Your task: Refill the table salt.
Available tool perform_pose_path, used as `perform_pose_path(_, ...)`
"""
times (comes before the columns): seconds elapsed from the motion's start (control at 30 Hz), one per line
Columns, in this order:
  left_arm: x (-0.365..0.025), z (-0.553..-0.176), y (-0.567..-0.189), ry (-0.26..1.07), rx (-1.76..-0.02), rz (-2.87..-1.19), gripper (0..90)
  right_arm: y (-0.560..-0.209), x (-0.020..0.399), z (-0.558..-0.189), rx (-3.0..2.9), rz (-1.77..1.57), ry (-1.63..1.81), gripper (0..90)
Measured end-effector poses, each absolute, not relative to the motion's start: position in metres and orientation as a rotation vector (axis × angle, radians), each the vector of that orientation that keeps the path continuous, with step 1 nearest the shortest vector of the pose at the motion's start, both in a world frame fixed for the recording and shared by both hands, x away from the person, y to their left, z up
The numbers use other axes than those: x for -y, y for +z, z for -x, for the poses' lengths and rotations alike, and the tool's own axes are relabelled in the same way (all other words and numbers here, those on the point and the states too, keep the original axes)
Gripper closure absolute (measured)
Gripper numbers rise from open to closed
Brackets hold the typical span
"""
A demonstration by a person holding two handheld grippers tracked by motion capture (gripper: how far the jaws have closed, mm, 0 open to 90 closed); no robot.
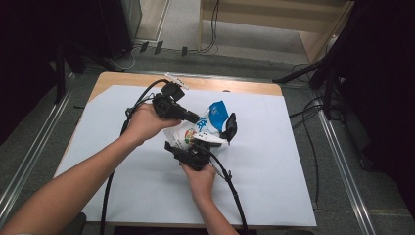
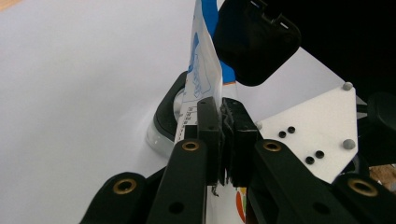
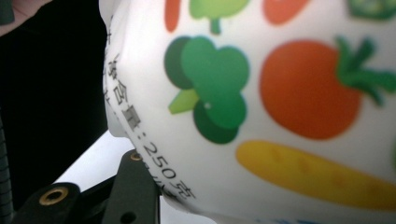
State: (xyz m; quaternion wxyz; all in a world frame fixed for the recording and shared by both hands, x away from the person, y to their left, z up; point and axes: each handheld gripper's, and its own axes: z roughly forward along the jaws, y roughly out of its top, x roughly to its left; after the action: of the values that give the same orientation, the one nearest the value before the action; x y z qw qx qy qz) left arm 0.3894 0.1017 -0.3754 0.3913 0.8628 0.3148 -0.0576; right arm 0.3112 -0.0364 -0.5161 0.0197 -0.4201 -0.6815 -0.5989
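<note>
The white plastic pouch printed with vegetables and a blue top (image 1: 205,126) is what I have in hand, held up just above the middle of the table between both grippers. From the high view I see the wooden table (image 1: 117,78) under a large white paper sheet (image 1: 274,161) that covers nearly all of its top; the pouch hangs over the centre of that sheet.

My left gripper (image 1: 195,119) comes in from the left, its jaws pointing right toward the pouch's upper part. In the left gripper view (image 2: 223,135) its two black jaws are clenched flat on a thin sealed edge of the pouch (image 2: 201,70), which rises upright from between the pads, white with blue print.

My right gripper (image 1: 215,139) sits below and nearer to me, with its grey three-cornered plate facing up. It is grasping the fuller lower body of the pouch: one jaw reaches round the right side of it. In the right gripper view the pouch (image 3: 280,107) presses close to the camera, showing a green broccoli, an orange tomato and a yellow strip, with small black lettering along its curved left edge just above the jaw.
</note>
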Motion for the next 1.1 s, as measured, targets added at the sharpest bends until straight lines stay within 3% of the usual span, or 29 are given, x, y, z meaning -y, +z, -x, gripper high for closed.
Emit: perform_pose_path(1.1, -0.1023, -0.3925, -0.3759, -0.164, -0.809, -2.170, 90.0, -0.5093, 0.0336, -0.3142, 2.151, 1.293, -1.830, 60.6)
